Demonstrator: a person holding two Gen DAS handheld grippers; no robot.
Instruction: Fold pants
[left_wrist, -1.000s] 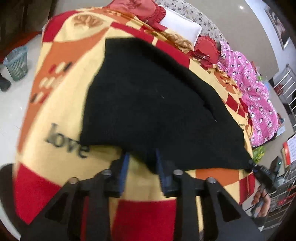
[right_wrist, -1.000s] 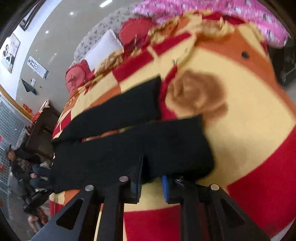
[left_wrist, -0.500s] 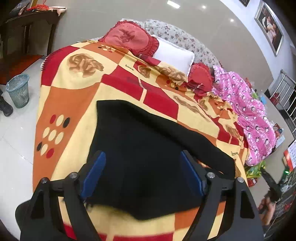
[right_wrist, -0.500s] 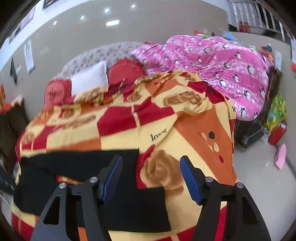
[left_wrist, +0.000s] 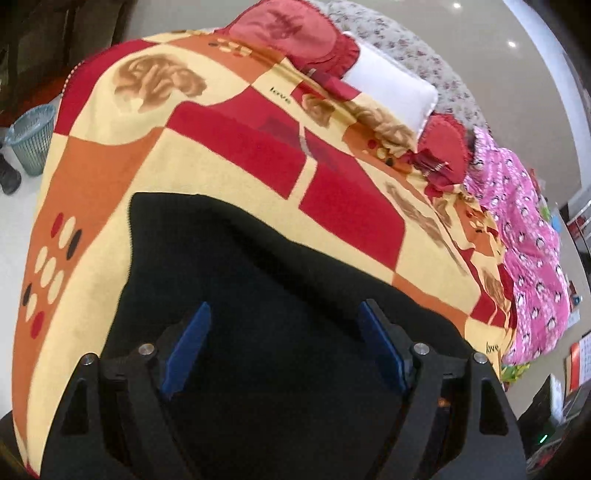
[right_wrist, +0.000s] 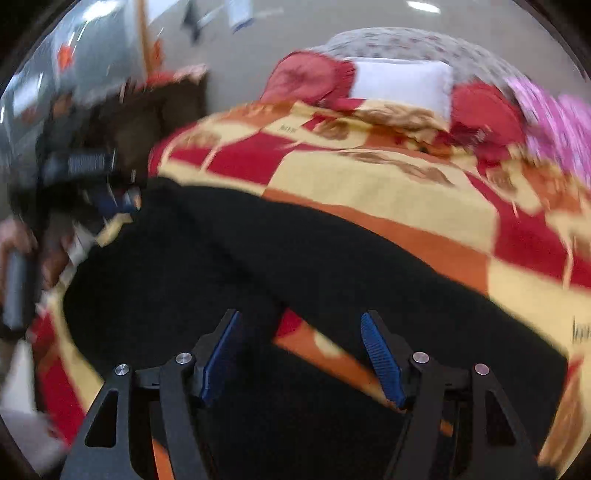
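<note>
two grippers, both with jaws wide apart and gripping nothing. left gripper (left_wrist: 284, 345): blue pads spread over the black pants (left_wrist: 258, 295), which lie flat on the patterned blanket (left_wrist: 221, 155) of the bed, near its foot edge. right gripper (right_wrist: 301, 350): blue pads spread above the pants (right_wrist: 332, 251), where two black legs run side by side with a strip of blanket (right_wrist: 369, 177) showing between them; view blurred. one white pillow (left_wrist: 388, 88) at the head of the bed, between two red cushions (left_wrist: 291, 33). one pink printed quilt (left_wrist: 528, 229) along the far side of the bed. one pale blue basket (left_wrist: 31, 138) on the floor beside the bed.
</note>
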